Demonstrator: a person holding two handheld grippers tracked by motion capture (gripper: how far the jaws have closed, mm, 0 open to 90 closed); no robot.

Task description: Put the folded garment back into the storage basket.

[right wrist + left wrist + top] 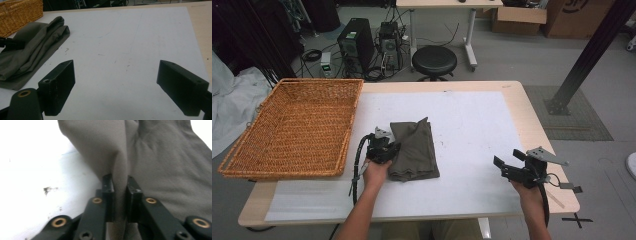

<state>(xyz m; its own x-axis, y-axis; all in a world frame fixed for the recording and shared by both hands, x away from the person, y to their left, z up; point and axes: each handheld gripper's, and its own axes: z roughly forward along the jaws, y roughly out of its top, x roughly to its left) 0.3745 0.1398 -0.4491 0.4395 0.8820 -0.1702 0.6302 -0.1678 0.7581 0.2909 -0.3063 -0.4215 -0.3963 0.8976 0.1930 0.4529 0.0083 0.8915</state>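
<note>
**Cloth pinched at its left edge**

In the left gripper view, a raised fold of the cloth (160,170) is seen clamped between the jaws of the left gripper (119,195), which are closed tight on the fabric. In the high view, the folded olive cloth (414,149) is laid on the white mat (472,130) near the table's middle, with the left gripper (384,150) at its left edge. A wicker basket (297,127) is set just beside it, overhanging the table's left end. The right gripper (504,169) is held well apart at the right, above the mat; its jaws are spread wide and nothing is held.
</note>
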